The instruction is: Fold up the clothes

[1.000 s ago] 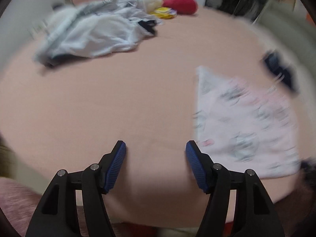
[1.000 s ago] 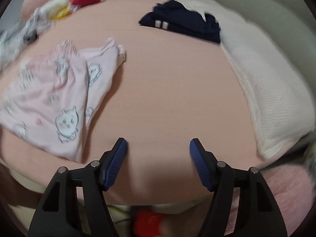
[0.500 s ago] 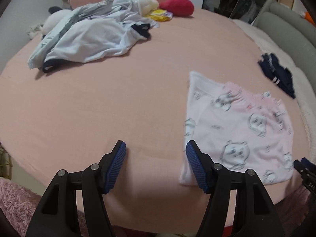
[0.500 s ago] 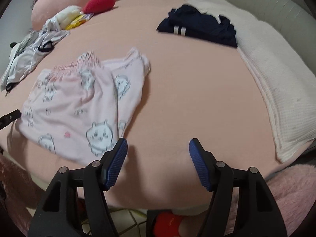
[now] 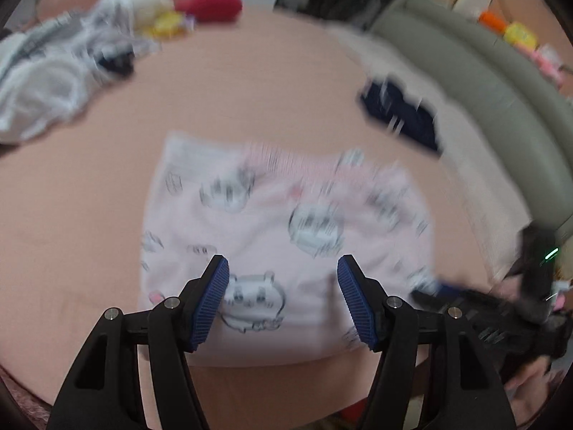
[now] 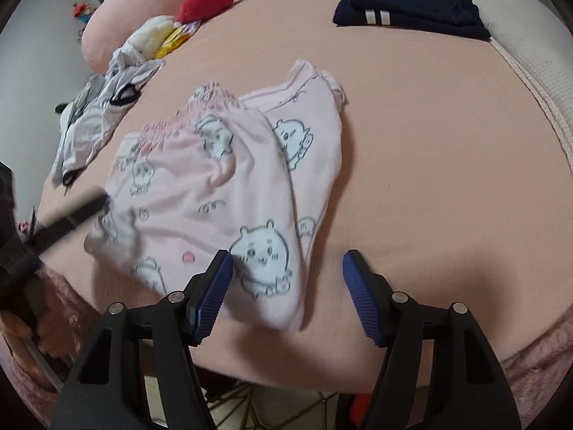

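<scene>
Left gripper [image 5: 283, 301] tilted down over pink shorts [image 6: 222, 193], fingers apart, right gripper [image 6: 286, 297] likewise, fingers closing, unclamped

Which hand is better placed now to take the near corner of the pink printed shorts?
Probably the right. The right gripper has the near corner of the pink shorts between its closing jaws. The left gripper hovers open over the cloth's middle.

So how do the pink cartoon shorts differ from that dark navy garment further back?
The pink shorts are pale with cartoon animals, near the bed's front edge; the navy garment is dark with two white stripes, far back. The shorts lie spread wide; the navy one sits bunched. Both rest on the pink bed.
</scene>
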`<act>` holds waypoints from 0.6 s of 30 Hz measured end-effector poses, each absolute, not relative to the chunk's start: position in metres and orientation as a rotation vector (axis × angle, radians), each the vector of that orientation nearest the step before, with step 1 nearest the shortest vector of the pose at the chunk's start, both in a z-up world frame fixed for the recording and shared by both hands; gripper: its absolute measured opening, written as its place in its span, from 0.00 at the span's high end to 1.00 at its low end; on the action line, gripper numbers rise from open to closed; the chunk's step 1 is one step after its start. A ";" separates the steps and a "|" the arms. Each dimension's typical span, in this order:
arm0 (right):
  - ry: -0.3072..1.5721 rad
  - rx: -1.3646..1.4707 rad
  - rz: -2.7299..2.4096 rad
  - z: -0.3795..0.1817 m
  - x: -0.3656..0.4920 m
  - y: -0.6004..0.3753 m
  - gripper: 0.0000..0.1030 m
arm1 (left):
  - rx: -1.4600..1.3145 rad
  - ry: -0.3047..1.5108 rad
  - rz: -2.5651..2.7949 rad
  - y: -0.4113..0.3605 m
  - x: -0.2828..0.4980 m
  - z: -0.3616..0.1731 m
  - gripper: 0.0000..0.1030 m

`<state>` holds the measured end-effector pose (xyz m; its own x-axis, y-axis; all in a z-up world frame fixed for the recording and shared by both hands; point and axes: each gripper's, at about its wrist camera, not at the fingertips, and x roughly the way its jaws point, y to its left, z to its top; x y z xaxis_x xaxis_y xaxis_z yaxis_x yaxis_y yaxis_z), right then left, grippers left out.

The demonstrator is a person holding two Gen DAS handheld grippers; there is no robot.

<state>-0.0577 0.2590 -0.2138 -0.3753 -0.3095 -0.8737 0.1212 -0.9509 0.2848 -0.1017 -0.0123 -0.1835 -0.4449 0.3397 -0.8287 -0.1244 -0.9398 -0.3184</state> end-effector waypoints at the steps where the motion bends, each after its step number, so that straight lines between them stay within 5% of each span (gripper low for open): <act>1: -0.257 1.572 -2.399 -0.214 -0.066 0.259 0.52 | -1.470 -0.290 2.446 -0.010 -0.102 -0.184 0.37; 4: -0.295 1.575 -2.330 -0.215 -0.083 0.254 0.78 | -1.425 -0.259 2.459 -0.008 -0.106 -0.173 0.37; 7: -0.358 1.591 -2.288 -0.213 -0.096 0.252 0.91 | -1.431 -0.281 2.493 -0.019 -0.108 -0.169 0.37; 10: -0.466 1.646 -2.263 -0.212 -0.102 0.256 0.92 | -1.445 -0.403 2.491 -0.038 -0.112 -0.172 0.37; 18: -0.319 1.546 -2.261 -0.173 -0.115 0.199 0.93 | -1.464 -0.597 2.514 -0.079 -0.121 -0.174 0.36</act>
<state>-0.1153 0.1995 -0.1734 -0.3213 -0.4322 -0.8426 0.1820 -0.9014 0.3929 -0.1212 -0.0792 -0.1740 -0.5026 0.3415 -0.7942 0.0521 -0.9050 -0.4221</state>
